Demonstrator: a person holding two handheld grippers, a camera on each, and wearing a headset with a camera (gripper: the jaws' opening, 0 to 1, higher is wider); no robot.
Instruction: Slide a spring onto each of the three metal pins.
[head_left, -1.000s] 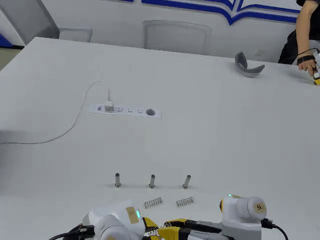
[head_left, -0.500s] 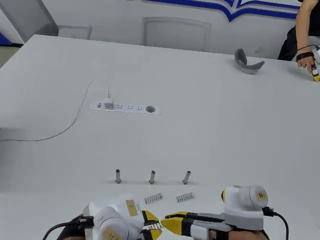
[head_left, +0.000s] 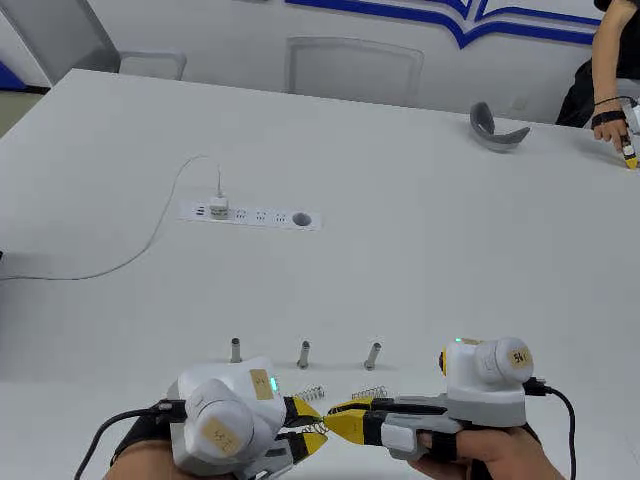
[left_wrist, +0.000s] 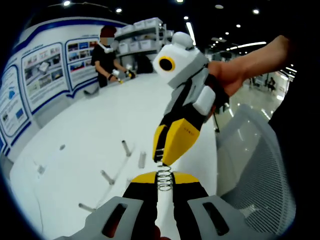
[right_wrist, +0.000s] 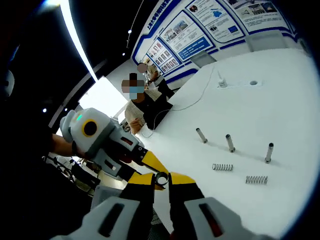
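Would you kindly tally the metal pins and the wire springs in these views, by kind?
upright metal pins: 3
coiled wire springs: 3
Total: 6

The spring (left_wrist: 163, 179) is too small to tell whether the right gripper (left_wrist: 160, 160) clamps it.
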